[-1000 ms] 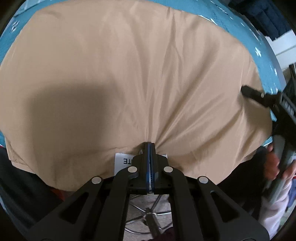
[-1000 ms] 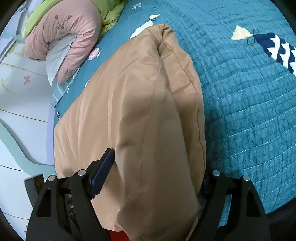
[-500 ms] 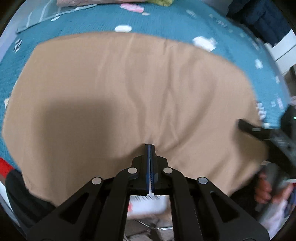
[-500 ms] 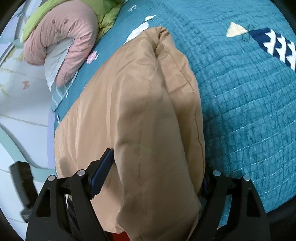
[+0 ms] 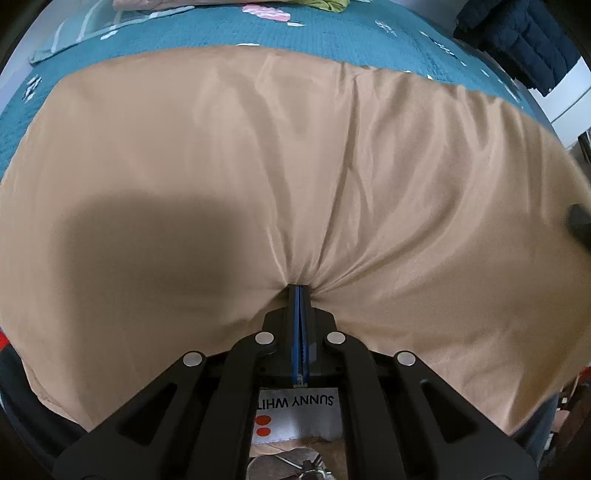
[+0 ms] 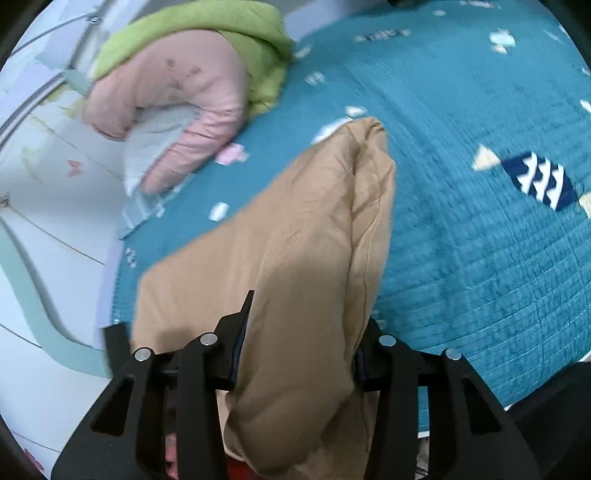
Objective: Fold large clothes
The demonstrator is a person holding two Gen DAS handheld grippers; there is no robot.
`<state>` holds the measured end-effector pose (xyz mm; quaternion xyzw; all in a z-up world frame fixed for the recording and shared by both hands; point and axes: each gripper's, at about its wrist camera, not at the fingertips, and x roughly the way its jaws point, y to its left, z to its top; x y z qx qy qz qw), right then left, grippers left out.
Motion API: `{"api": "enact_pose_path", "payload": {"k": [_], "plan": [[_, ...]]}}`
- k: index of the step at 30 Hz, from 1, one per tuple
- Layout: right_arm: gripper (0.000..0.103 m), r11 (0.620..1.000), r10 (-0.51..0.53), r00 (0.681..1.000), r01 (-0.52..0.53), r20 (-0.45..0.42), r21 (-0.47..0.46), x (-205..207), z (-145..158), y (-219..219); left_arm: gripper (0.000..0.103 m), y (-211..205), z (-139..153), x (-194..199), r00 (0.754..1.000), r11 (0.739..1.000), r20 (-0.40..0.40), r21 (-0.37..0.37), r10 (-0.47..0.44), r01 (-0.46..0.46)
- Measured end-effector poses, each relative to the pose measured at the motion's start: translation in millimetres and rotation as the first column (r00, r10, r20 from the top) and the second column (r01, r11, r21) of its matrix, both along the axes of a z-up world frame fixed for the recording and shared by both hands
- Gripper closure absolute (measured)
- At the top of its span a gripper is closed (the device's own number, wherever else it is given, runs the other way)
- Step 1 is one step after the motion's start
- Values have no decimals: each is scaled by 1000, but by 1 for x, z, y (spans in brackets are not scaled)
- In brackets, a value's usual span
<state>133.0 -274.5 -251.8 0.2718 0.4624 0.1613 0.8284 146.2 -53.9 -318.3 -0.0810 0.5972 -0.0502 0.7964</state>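
A large tan padded garment point(image 5: 258, 166) lies spread on a teal quilt point(image 5: 332, 33). My left gripper point(image 5: 299, 291) is shut on its near edge, and creases fan out from the pinch. A white brand label point(image 5: 295, 406) hangs below the fingers. In the right wrist view a thick folded side of the tan garment point(image 6: 314, 240) bulges up between the jaws of my right gripper point(image 6: 303, 332). Those jaws are closing and squeeze the fold on both sides. In the left wrist view the right gripper is only a dark blur point(image 5: 580, 221) at the garment's right edge.
Rolled pink and green bedding point(image 6: 177, 99) lies at the far end of the bed by a pale wall point(image 6: 44, 221). A dark blue jacket point(image 5: 517, 44) hangs at the back right. Open teal quilt point(image 6: 480, 258) stretches to the right of the garment.
The right gripper's jaws have narrowed onto the thick fold and it has risen, so more of the bedding shows. In the left view more quilt appears beyond the garment.
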Motion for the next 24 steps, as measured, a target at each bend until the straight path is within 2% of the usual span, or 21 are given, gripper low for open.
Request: {"api": "enact_pose_path", "payload": {"k": [4,11,16,24], "plan": [[63,999,32,998,-31,54,-18,-9,22,22,101,5,-2,-1,1000,1000,-3,-30,8,-8],[73,995,63,994,-56,85,-80,-11,40,61,101,17,-5,-2,1000,996,-2,-85,15,-15],[74,989,88,991,-75,101,-129,-14,53,87,101,27,-6,-7,1000,993,5,-114,8,-8],[74,967,174,977,-146,122,-209,-23,70,135,101,46,-11,-12,1000,978,11,-207,23,-20]]}}
